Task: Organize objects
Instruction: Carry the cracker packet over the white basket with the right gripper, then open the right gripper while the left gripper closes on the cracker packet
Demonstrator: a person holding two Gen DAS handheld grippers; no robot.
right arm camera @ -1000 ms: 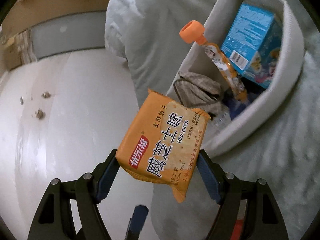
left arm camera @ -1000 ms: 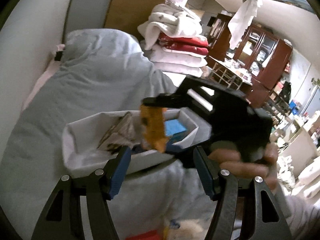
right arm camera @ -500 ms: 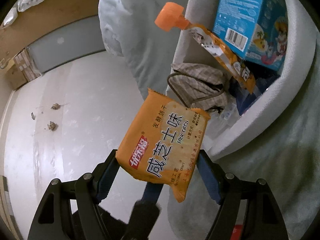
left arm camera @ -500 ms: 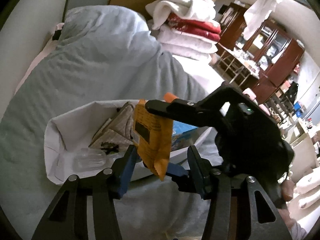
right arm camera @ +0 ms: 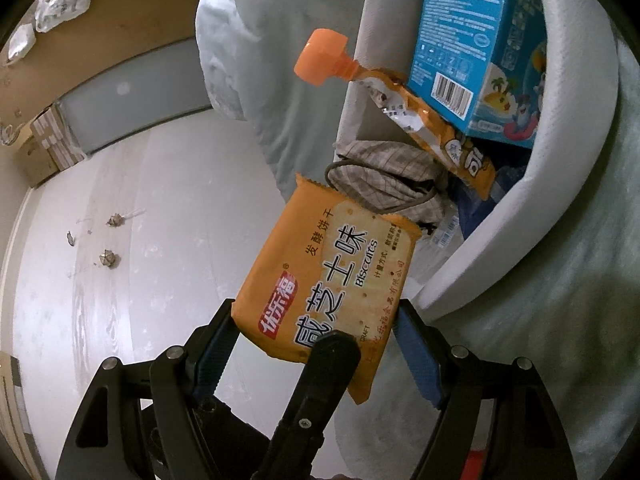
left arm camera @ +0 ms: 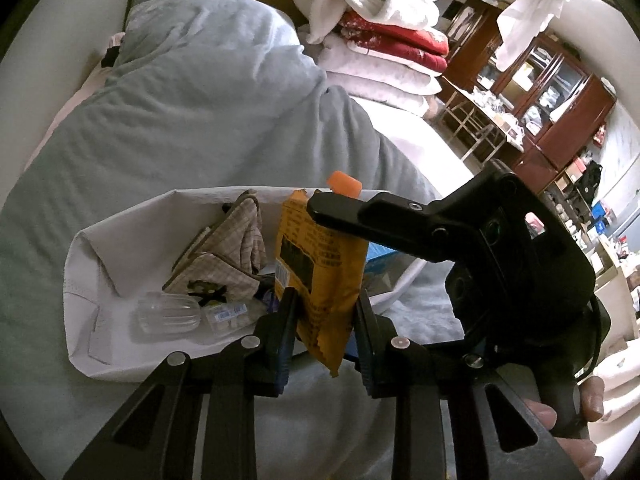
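Observation:
An orange biscuit packet (right arm camera: 332, 280) is held in my right gripper (right arm camera: 316, 324), which is shut on its sides. In the left wrist view the same packet (left arm camera: 320, 272) hangs between the fingers of my left gripper (left arm camera: 324, 316), which closely flank it; contact is unclear. The right gripper's body (left arm camera: 472, 248) crosses that view from the right. Just behind stands a white fabric basket (left arm camera: 92, 264), also in the right wrist view (right arm camera: 560, 184). It holds a blue box (right arm camera: 480, 40), an orange-capped pouch (right arm camera: 400, 108), a checked cloth pouch (left arm camera: 228, 256) and a clear plastic piece (left arm camera: 168, 312).
The basket rests on a grey-blue quilt (left arm camera: 180, 100) on a bed. Folded white and red bedding (left arm camera: 384, 40) is stacked behind. Dark wooden cabinets (left arm camera: 560, 100) stand far right. Pale floor (right arm camera: 120, 240) with small debris lies beside the bed.
Both grippers have moved closer to the basket. The packet, held by the right gripper, has come in between the left gripper's fingers, which have narrowed around it.

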